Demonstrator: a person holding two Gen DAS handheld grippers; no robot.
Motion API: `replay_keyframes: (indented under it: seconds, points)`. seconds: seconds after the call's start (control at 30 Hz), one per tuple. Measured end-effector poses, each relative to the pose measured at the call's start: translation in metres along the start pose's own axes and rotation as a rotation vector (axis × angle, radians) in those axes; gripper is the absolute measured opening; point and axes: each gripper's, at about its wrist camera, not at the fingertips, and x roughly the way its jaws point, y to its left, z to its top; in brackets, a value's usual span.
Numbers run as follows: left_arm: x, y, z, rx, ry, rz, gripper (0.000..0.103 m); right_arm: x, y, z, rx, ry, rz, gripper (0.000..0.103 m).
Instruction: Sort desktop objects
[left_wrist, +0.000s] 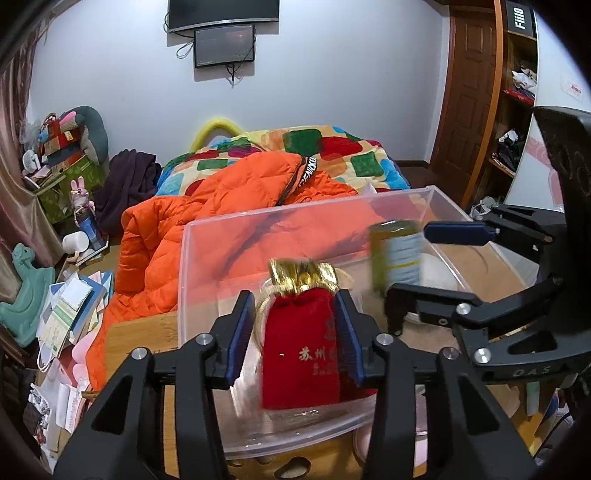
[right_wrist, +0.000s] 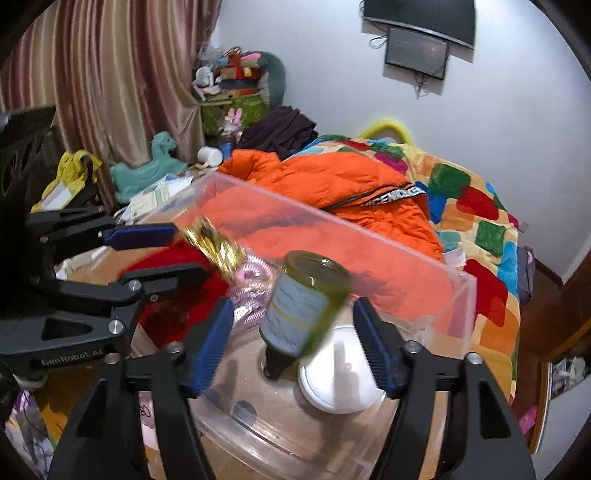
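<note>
A clear plastic bin (left_wrist: 207, 236) (right_wrist: 436, 269) stands on the wooden desk. My left gripper (left_wrist: 295, 328) is over the bin with a red drawstring pouch (left_wrist: 301, 350) with a gold top between its blue pads; the right pad touches it, a small gap shows on the left, and the pouch looks blurred. It also shows in the right wrist view (right_wrist: 177, 291). My right gripper (right_wrist: 295, 343) is open over the bin. A green bottle with a pale label (right_wrist: 306, 302) (left_wrist: 397, 254) is tilted and blurred between its pads, touching neither.
A white round lid (right_wrist: 343, 376) and a pink shiny bag (right_wrist: 251, 291) lie in the bin. Behind it are an orange jacket (left_wrist: 207, 221) and a patchwork quilt (left_wrist: 332, 147). Papers, a mug (left_wrist: 75, 243) and toys crowd the left.
</note>
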Motion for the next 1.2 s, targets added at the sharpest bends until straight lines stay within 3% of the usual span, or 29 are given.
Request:
replay_keyframes:
  seconds: [0.1,0.2,0.33,0.43,0.63,0.83,1.1,1.2]
  points:
    - [-0.006,-0.001,0.002,-0.006,-0.012,0.005,0.05,-0.009,-0.002,0.003,0.004,-0.023,-0.017,0.069]
    - [-0.014,-0.003,0.004,-0.003,-0.034,0.013,0.057,-0.019,-0.006,0.003,0.019,-0.039,-0.047,0.082]
    - [-0.027,-0.005,0.006,-0.012,-0.061,0.01,0.064,-0.037,-0.013,-0.001,0.057,-0.07,-0.092,0.083]
    - [-0.037,-0.006,0.006,-0.019,-0.083,0.022,0.077,-0.051,-0.015,-0.008,0.083,-0.089,-0.104,0.085]
    - [-0.068,0.006,0.003,-0.079,-0.143,0.012,0.09,-0.081,-0.024,-0.023,0.159,-0.113,-0.097,0.098]
    - [-0.087,0.025,-0.015,-0.141,-0.142,0.004,0.092,-0.105,-0.033,-0.042,0.2,-0.147,-0.172,0.102]
    - [-0.092,0.039,-0.06,-0.166,-0.072,0.085,0.092,-0.118,-0.021,-0.074,0.212,-0.157,-0.234,0.102]
    - [-0.093,0.04,-0.079,-0.193,-0.054,0.046,0.092,-0.124,-0.014,-0.09,0.225,-0.166,-0.276,0.102]
